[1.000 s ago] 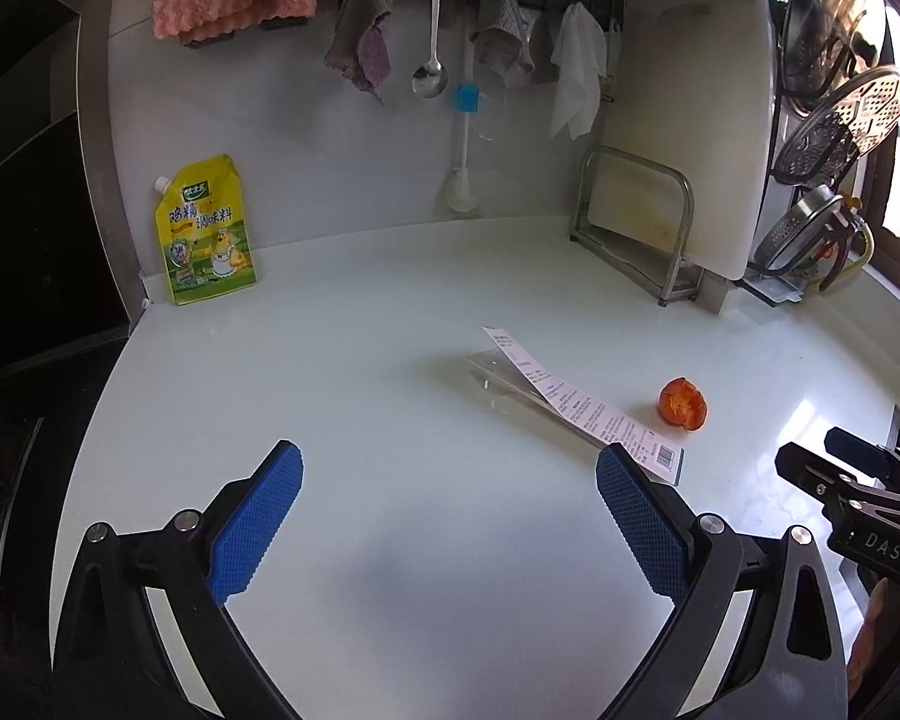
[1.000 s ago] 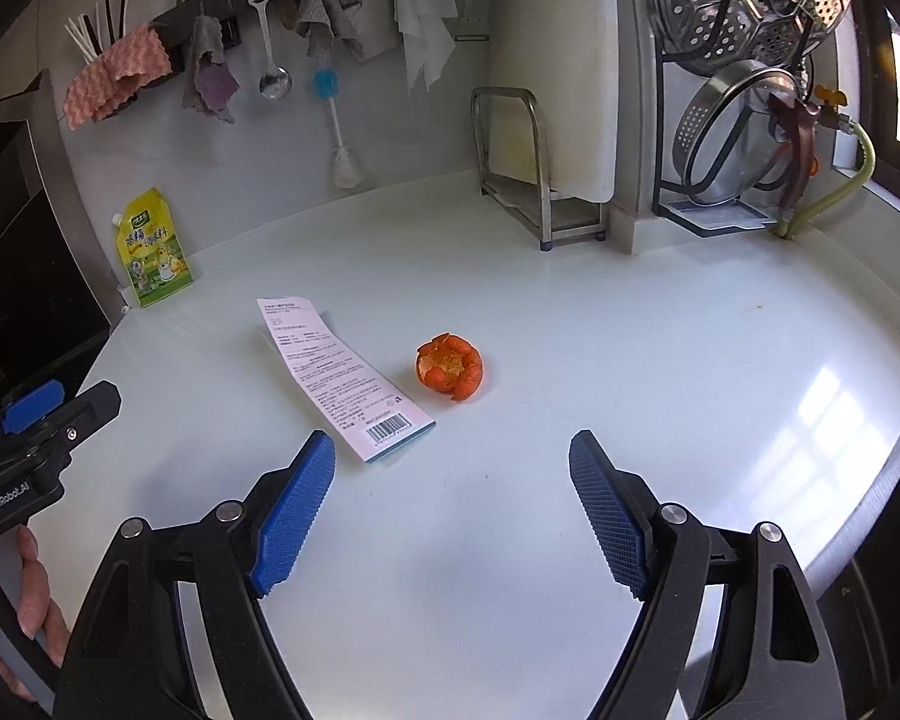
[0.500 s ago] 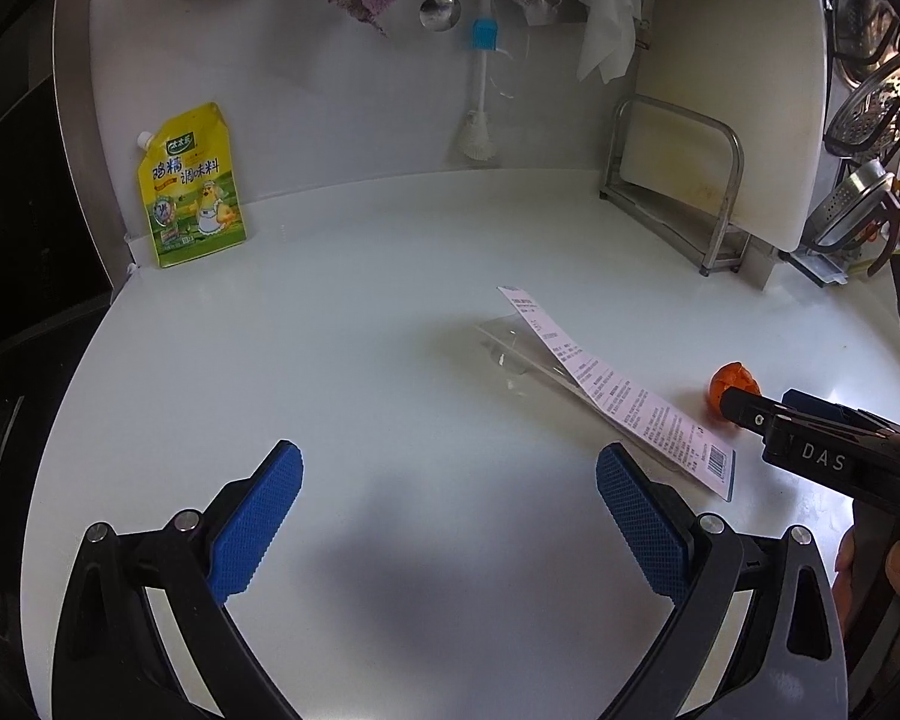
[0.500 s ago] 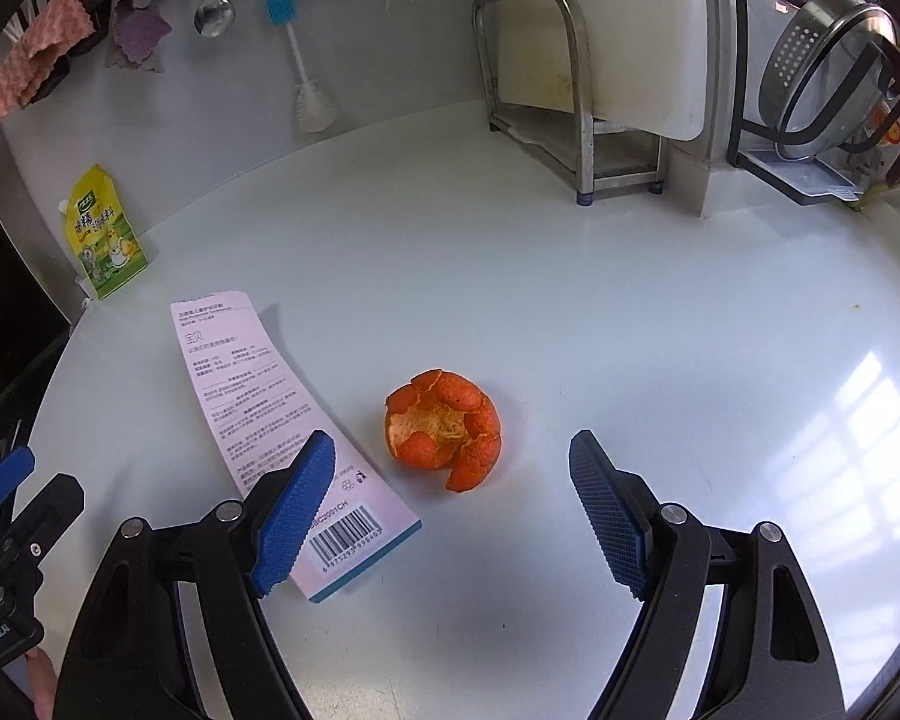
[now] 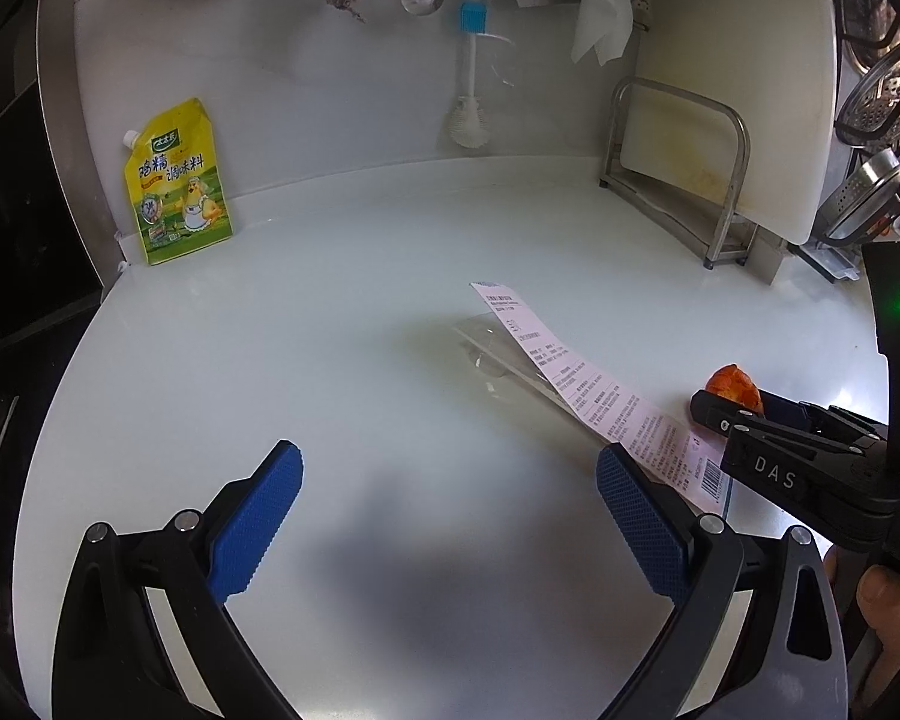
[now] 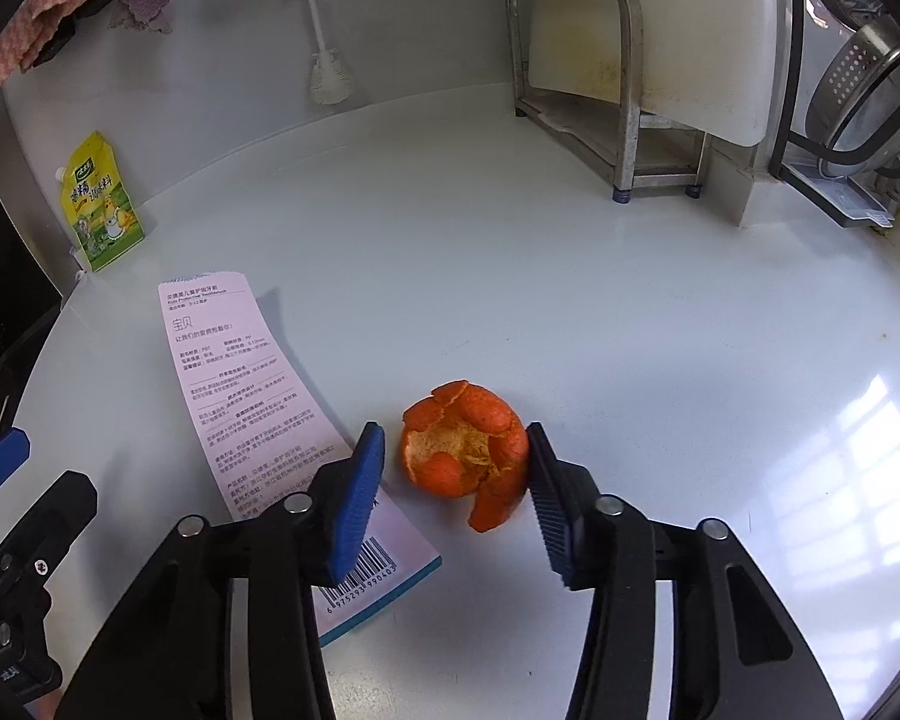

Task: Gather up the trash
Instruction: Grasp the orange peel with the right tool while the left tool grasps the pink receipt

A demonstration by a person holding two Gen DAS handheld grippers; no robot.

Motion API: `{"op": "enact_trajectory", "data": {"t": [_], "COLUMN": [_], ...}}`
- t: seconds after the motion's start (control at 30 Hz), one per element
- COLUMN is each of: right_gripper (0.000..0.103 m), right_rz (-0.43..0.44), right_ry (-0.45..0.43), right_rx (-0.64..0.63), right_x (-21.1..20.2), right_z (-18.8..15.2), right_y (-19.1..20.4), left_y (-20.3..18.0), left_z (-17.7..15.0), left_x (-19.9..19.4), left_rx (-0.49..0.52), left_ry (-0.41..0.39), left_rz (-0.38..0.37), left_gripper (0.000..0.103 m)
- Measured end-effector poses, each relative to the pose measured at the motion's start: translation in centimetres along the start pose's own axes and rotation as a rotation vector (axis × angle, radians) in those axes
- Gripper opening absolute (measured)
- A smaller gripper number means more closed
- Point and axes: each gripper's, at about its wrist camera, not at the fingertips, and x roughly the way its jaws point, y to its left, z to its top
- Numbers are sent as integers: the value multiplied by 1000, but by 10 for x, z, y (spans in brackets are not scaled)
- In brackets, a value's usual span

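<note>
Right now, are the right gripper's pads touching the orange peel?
Partly touching. In the right wrist view the right gripper, jaws closing, has the orange peel between its pads: one pad meets the peel's edge, the other shows a sliver of countertop between.

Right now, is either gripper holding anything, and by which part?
Nothing held yet. The right gripper is closing around the orange peel; only one pad reaches its side. The left gripper is open and empty.
</note>
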Motion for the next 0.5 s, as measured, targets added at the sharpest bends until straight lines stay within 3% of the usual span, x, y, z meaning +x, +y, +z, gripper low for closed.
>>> {"op": "enact_trajectory", "data": {"t": [0.03,0.13,0.37,0.5], "right_gripper": [33,28,27,27], "right_rz": [7,31,4,-3], "right_ry": [-6,-41,-123,-133], "right_rx": [0,28,97,134], "right_x": [-2,-11,-34,-38], "right_z": [0,0,2,3], "right_y": [0,-7,-39,-57], "left_y": [-1,-7,-25,-38], "left_z": [0,2,11,17], "left_x": [1,1,7,18], "left_rx": [0,-2,-15,-19], "left_ry": [3,-4,19,80], "left_rz": [2,8,16,25], "left_gripper": [97,97,97,97]}}
